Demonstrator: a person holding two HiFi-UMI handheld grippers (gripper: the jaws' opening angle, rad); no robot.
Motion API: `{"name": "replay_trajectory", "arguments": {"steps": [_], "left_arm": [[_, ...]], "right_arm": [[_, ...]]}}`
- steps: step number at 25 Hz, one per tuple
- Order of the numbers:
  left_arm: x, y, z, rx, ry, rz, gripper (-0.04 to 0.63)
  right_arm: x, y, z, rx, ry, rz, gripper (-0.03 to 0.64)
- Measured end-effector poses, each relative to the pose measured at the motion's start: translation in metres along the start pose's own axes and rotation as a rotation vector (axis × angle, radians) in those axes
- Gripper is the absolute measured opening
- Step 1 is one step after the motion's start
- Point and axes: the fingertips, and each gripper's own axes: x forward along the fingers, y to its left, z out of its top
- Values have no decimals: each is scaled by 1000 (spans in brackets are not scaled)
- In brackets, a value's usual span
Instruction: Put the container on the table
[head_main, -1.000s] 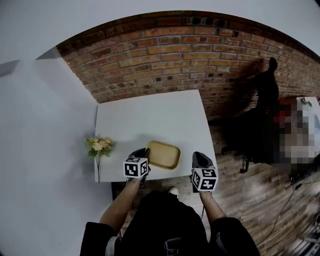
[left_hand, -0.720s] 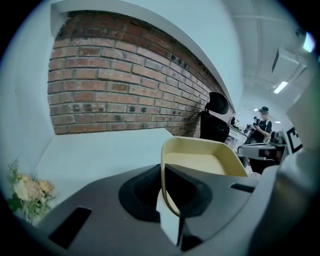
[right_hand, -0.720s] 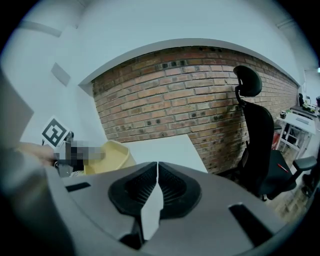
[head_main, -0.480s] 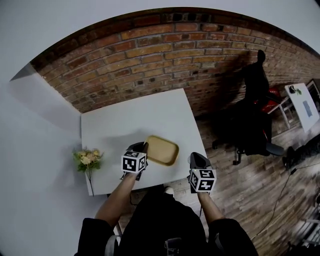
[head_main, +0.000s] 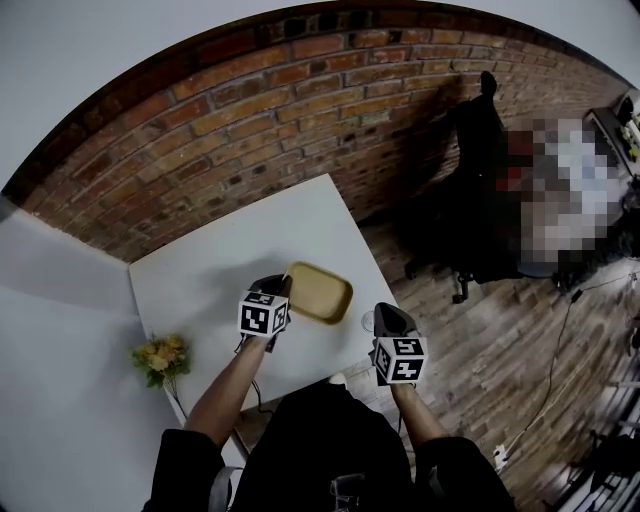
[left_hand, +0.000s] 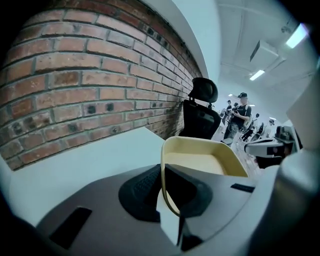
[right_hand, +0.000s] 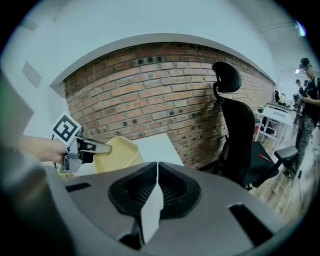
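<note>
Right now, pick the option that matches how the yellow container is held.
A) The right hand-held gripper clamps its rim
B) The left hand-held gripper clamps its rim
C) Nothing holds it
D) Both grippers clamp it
B. The left gripper view shows the left hand-held gripper with its jaws closed on the rim of the yellow container, while the right hand-held gripper is shut on nothing, apart from it.

The container (head_main: 318, 292) is over the table (head_main: 205, 275), flowers (head_main: 158, 356) beside its left edge, chair (head_main: 478, 190) right.

Brick wall (head_main: 300, 100), wooden floor (head_main: 500, 360)
</note>
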Motion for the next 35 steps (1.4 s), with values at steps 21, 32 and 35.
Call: {"name": "replay_trajectory", "arguments": {"steps": [21,32,35], "left_arm": [[140,-18,26,216,152,-242,23],[184,-27,23,283,207,-309,23],[194,-26,21,296,216,-318,23]], "right_arm": [[13,-36,-23,130,64,-152,25],[18,-49,-34,192,87,-201,26],[22,-50,-34,196,94,-210,26]]}}
